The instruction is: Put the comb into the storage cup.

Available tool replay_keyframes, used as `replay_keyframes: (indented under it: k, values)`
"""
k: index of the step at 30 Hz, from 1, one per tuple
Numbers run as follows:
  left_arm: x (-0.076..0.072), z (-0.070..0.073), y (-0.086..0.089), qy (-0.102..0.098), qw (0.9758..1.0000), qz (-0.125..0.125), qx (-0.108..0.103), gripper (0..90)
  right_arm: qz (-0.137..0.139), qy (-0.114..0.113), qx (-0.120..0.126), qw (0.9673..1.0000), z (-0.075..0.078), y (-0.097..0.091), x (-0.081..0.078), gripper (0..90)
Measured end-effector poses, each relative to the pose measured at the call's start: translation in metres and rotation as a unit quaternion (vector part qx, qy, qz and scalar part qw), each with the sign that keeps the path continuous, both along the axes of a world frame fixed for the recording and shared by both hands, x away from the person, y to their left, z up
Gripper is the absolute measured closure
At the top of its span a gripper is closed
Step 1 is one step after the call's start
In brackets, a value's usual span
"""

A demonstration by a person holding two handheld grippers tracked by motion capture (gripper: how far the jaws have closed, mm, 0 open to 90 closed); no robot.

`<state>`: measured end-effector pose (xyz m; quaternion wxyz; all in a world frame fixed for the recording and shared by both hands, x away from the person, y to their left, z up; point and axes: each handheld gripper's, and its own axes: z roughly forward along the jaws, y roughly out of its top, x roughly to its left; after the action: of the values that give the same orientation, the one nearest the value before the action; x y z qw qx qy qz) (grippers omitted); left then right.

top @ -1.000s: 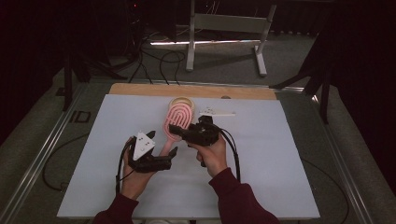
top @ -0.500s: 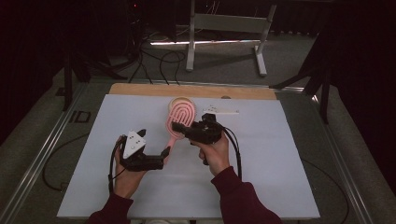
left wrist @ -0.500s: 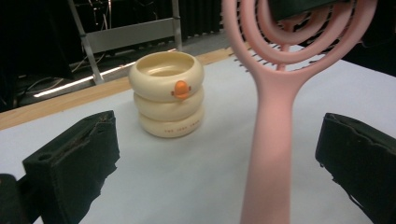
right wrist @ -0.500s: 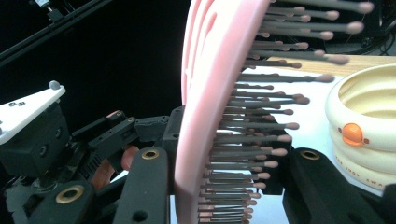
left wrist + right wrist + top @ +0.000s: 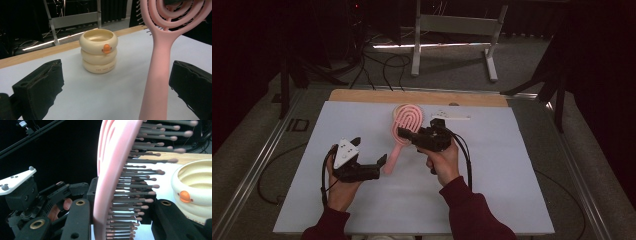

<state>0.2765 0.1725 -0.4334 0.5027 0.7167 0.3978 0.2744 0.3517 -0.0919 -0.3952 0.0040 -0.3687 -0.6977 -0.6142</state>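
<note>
We begin with the white table (image 5: 362, 200), then the cream ringed holder (image 5: 98, 51) with its orange button, which in the high view peeks out at twelve o'clock behind the brush head. The pink hairbrush (image 5: 401, 135) is held off the surface near the table's middle, head toward twelve, handle slanting down toward seven.

Our right gripper (image 5: 414, 137) is clamped across the brush head; in its own view the black jaws sit on either side of the pink back and bristles. Our left gripper (image 5: 379, 162) stands wide open at about eight o'clock from the head, and in its own view the handle rises between the spread pads, nearer the right one, touching neither as far as we can tell.

We judge the brush light and stiff: a hard, smooth plastic frame that could slip or pivot under a narrow pinch, with thin bristles that bend rather than bear load. The plain handle below the neck looks the safest place to grip.

The left gripper view shows the holder's whole stacked shape and the handle's line. The right gripper view shows the bristle tips and pad contact close up. The high view gives the layout of both hands.
</note>
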Motion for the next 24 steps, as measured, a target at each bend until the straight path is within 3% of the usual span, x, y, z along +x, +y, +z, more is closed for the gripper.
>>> replay_keyframes:
  k: [24]
  values:
    - [-0.004, 0.002, 0.028, 0.000, 0.9999, 0.009, -0.010, 0.3, -0.018, 0.004, 0.011, 0.9998, 0.001, -0.009, 0.010, 63.8]
